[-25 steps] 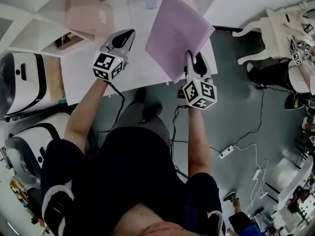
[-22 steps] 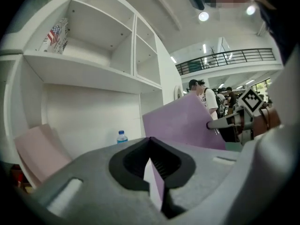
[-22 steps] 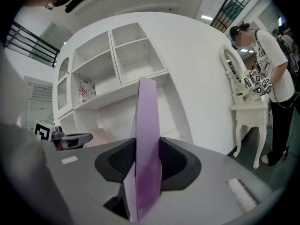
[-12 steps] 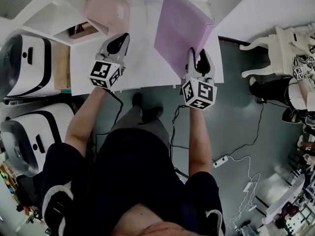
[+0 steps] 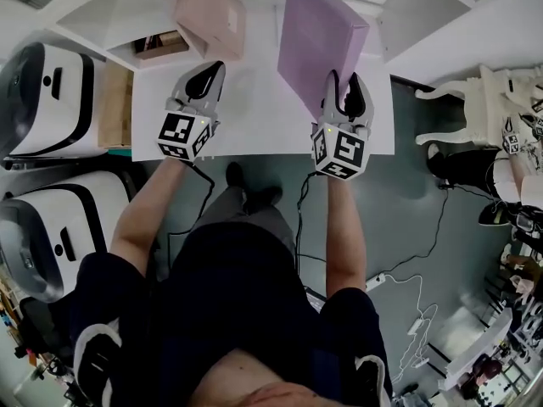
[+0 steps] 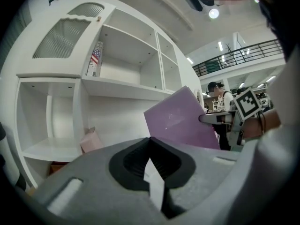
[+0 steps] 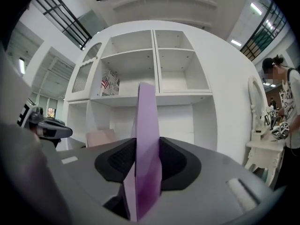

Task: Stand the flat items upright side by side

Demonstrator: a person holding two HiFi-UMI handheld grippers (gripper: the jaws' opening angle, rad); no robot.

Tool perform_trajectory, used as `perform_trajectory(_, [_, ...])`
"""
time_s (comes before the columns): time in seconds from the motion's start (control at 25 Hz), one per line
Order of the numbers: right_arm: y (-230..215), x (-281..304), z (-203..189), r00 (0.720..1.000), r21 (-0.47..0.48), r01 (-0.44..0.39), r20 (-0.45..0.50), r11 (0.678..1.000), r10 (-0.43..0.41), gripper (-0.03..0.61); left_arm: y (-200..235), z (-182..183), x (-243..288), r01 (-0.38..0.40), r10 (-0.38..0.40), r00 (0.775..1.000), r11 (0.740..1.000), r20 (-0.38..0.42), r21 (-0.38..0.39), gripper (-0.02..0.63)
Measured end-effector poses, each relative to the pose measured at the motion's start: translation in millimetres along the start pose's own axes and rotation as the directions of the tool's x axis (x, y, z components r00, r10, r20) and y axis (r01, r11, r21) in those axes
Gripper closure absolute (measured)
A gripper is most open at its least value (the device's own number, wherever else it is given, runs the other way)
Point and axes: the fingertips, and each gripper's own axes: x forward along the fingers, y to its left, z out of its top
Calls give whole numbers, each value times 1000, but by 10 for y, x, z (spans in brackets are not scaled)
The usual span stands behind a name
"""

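we face a white bench (image 5: 254, 108) backed by a white shelf unit (image 6: 117, 78), with cables (image 5: 424, 244) on the grey floor. a pink box (image 5: 212, 11) sits at the far edge. our right claw (image 5: 344, 81) grasps the purple folder (image 5: 318, 36), which stands on edge over the bench's right side. our left claw (image 5: 210, 70) is clenched on nothing.

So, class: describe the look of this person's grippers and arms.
The left gripper and right gripper are grey with black jaw pads, each bearing a white cube of black square markers. A black cable trails from the left one. The person wears dark short sleeves.
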Motion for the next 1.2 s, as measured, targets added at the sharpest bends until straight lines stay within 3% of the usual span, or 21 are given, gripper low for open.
perform_trajectory(0.68, [949,850,-20,1000,-139,17,21,990,-14,428,806,-33,-436,-8,9,1000,999,26,-37,612])
perform_trajectory(1.2, [1224,1411,-194,1000,-154,-10,0,988,10,428,1161,-121,-531,-58,59,998,998,17,-35,612])
